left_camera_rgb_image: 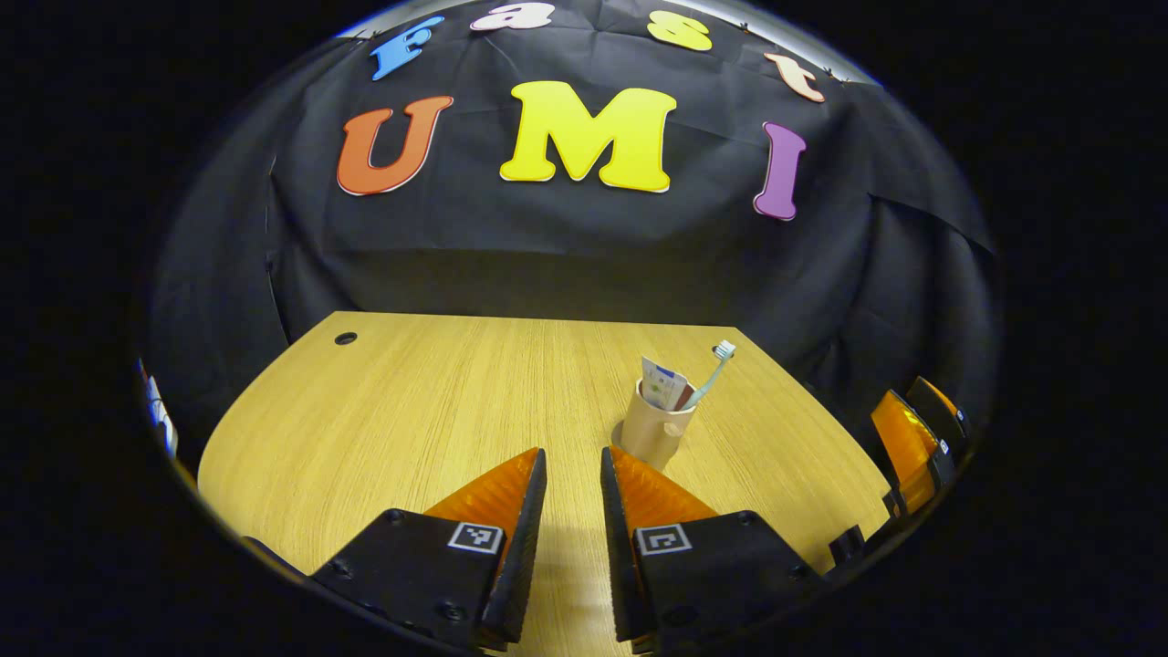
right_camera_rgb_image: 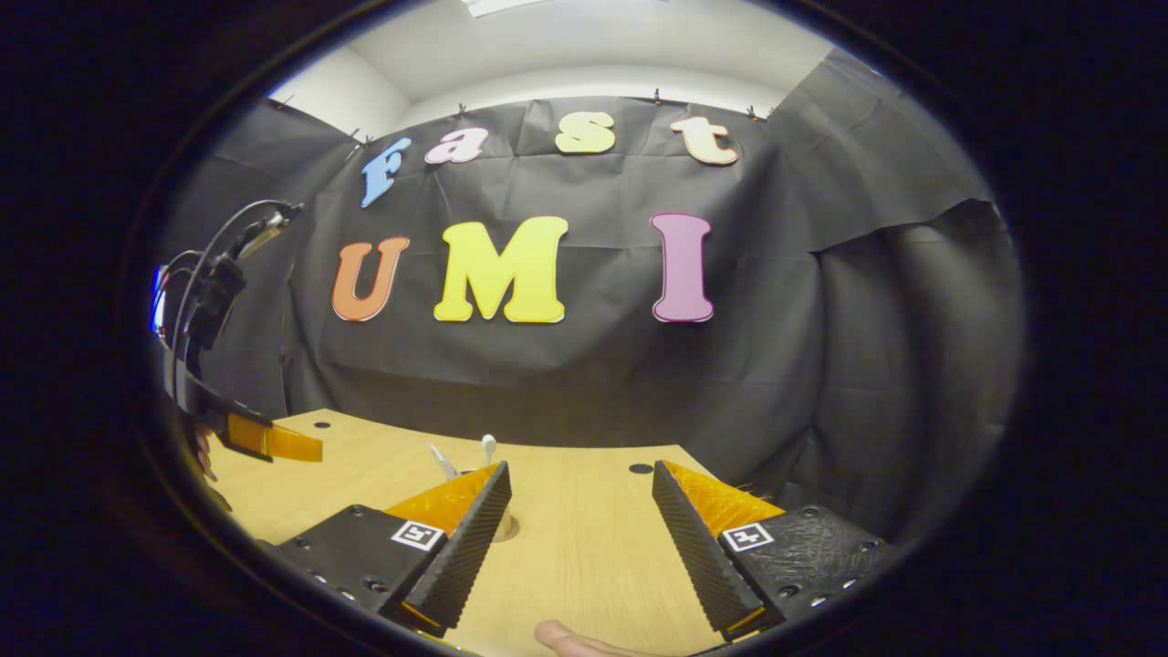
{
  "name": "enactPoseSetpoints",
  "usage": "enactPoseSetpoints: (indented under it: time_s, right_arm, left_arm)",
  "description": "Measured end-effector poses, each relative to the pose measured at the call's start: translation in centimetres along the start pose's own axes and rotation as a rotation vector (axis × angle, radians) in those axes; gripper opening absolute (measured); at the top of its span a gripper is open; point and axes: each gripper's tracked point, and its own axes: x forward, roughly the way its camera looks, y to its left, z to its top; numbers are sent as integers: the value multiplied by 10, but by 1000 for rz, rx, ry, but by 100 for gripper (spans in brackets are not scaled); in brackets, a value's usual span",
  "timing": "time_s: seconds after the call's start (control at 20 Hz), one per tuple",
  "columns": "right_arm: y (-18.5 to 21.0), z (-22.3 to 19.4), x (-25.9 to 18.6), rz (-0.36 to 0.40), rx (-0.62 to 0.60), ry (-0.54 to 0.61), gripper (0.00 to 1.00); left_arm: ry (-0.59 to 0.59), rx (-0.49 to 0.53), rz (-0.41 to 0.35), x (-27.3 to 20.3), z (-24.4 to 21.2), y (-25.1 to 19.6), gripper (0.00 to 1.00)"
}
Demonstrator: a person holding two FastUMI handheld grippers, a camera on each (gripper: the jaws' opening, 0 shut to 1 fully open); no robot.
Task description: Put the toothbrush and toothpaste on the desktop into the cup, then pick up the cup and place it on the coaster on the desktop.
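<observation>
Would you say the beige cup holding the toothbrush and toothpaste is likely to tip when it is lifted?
Possibly: the tall, narrow beige cup looks light, and the pale toothbrush and white toothpaste tube lean above its rim, so it seems top-heavy. A low, level grip appears safer.

Light wooden desktop point(left_camera_rgb_image: 383, 411), round hole point(left_camera_rgb_image: 345, 338) near far corner, beige cup point(left_camera_rgb_image: 652, 431) standing upright

Each claw has two wedge-shaped fingers with ridged inner faces, mounted on black blocks studded with small screws. A square black-and-white marker sits on every block. The left claw point(left_camera_rgb_image: 573, 474) and the right claw point(right_camera_rgb_image: 581, 497) share this build. Thin dark cables loop above the left claw in the right gripper view.
</observation>
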Motion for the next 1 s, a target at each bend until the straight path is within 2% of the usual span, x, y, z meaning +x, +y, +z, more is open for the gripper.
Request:
enactPoseSetpoints:
  time_s: [0.1, 0.25, 0.3, 0.35, 0.4, 0.45, 0.5, 0.55, 0.6, 0.8, 1.0]
  right_arm:
    - [10, 7, -6, 10, -9, -18, 95]
    - [28, 14, -14, 30, -46, -39, 94]
    - [32, 13, -16, 31, -63, -42, 94]
    - [37, 15, -17, 33, -69, -44, 94]
    - [44, 16, -18, 40, -70, -42, 94]
    - [50, 16, -19, 48, -64, -35, 96]
    - [55, 18, -19, 53, -50, -34, 93]
    - [59, 19, -21, 62, -44, -36, 96]
    - [62, 19, -23, 66, -54, -42, 95]
    - [58, 18, -27, 44, -90, -52, 94]
    - [64, 16, -29, 69, -92, -53, 96]
  left_arm:
    - [-79, -4, 46, -14, 1, 22, 39]
    - [-212, 60, 117, -37, 15, 40, 41]
    - [-255, 75, 112, -44, 20, 39, 66]
    - [-292, 77, 99, -50, 25, 35, 66]
    - [-324, 85, 95, -56, 28, 32, 77]
    - [-341, 97, 80, -60, 29, 27, 79]
    - [-345, 113, 67, -62, 28, 20, 83]
    - [-346, 124, 61, -63, 26, 16, 86]
    - [-353, 125, 63, -62, 26, 14, 90]
    - [-310, 85, 67, -50, 14, 12, 93]
    - [-325, 56, 62, -48, 14, 9, 93]
